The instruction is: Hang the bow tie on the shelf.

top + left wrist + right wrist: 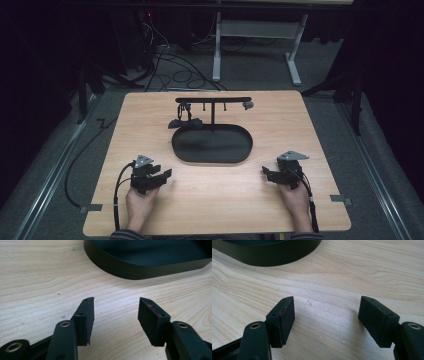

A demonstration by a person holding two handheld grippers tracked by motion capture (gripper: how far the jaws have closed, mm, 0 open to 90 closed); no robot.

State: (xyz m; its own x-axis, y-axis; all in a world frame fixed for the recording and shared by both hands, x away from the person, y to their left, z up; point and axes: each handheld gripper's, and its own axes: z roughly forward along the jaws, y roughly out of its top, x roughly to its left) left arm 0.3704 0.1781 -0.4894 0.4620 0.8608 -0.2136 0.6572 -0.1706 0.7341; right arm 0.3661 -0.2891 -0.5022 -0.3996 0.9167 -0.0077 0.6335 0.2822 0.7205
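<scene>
Left gripper (162,176) sits on my near-left side of the table (150,110), its jaws spread wide with nothing between them, angled toward the tray (212,144). That tray lies at the table's middle, apart from both grippers, with a small stand (213,101) rising at its far edge. On my near right, the right gripper (266,173) is spread wide too, gripping nothing.
</scene>
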